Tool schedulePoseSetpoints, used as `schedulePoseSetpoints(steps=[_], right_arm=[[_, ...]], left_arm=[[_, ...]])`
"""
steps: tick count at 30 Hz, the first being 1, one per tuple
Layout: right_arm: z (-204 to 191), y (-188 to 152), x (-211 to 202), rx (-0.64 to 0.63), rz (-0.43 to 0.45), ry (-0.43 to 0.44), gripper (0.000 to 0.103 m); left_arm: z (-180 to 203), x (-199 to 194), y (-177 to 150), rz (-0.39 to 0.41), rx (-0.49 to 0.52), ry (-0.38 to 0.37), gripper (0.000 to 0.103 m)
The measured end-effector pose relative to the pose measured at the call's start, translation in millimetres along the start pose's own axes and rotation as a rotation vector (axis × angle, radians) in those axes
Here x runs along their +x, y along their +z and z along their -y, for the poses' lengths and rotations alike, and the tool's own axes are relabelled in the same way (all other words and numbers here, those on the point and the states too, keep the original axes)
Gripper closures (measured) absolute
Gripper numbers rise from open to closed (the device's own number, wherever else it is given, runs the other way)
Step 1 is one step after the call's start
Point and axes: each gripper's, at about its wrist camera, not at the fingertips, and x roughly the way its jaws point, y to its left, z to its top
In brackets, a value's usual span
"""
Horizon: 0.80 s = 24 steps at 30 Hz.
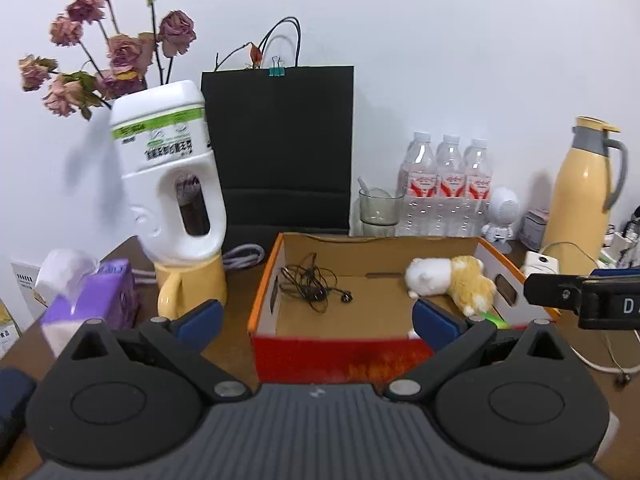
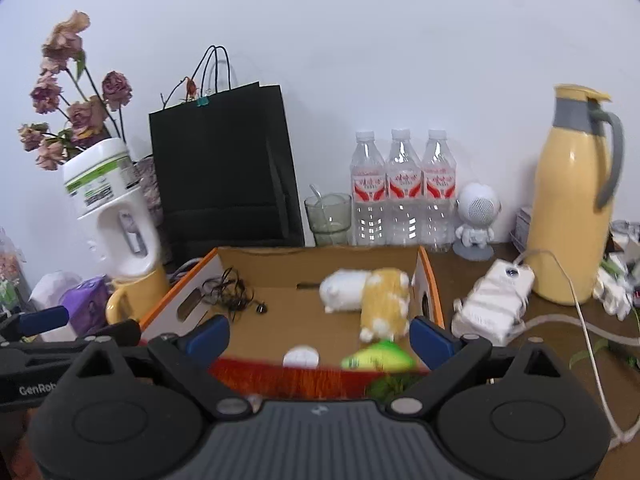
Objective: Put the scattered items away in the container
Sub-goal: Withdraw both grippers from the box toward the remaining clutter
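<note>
Through the left wrist camera I look along my left gripper (image 1: 318, 314), whose blue-padded fingers (image 1: 199, 319) are spread wide with nothing between them; it hangs released just in front of the open cardboard box with orange edges and a red front wall (image 1: 336, 354), the container for this tidy-up. The box sits square to me, near wall closest, which I judge makes dropping things in from above easy. Inside it, a tangle of thin black earphone cable (image 1: 314, 286) lies on the floor at the left, and a soft white-and-tan plush animal (image 1: 454, 282) lies on its side at the right, its far end close against the right wall. At the right edge of this view, part of the right gripper's black body shows, level with the box's right side. Behind the box stand a black paper bag (image 1: 278, 144) and three clear water bottles (image 1: 446, 184), apparently just stored there. Through the right wrist camera, my right gripper (image 2: 320, 338) is also wide apart and grasps nothing, held low at the box's front wall. Just beyond that wall I see a small white round object (image 2: 301, 357) and a blurred green-and-yellow item (image 2: 378, 358) resting on the box floor, near the plush animal. Outside the box, on the brown table (image 2: 460, 276) to the right, a white power adapter with a cord (image 2: 494, 302) lies beside a tall yellow thermos jug (image 2: 574, 196); whether it counts as scattered I cannot tell.
</note>
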Motion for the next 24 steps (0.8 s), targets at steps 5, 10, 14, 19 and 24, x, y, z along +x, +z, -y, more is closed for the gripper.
schedulePoseSetpoints(steps=[5, 10, 14, 19, 24], right_arm=[[0, -40, -31, 0.031, -0.006, 0.016, 0.006], [2, -79, -61, 0.044, -0.047, 0.033, 0.006], [2, -107, -88, 0.034, -0.051, 0.057, 0.006], [-9, -128, -109, -0.024, -0.087, 0.123, 0.006], [-19, -121, -112, -0.071, -0.049, 0.154, 0.006]], left_arm=[[-3, -39, -32, 0.005, -0.03, -0.005, 0.0], [-11, -79, -62, 0.015, -0.03, -0.021, 0.0], [-15, -101, -91, -0.025, -0.058, -0.046, 0.0], [-14, -120, -115, -0.064, -0.043, -0.085, 0.0], [-29, -106, -108, -0.091, -0.041, -0.052, 0.005]])
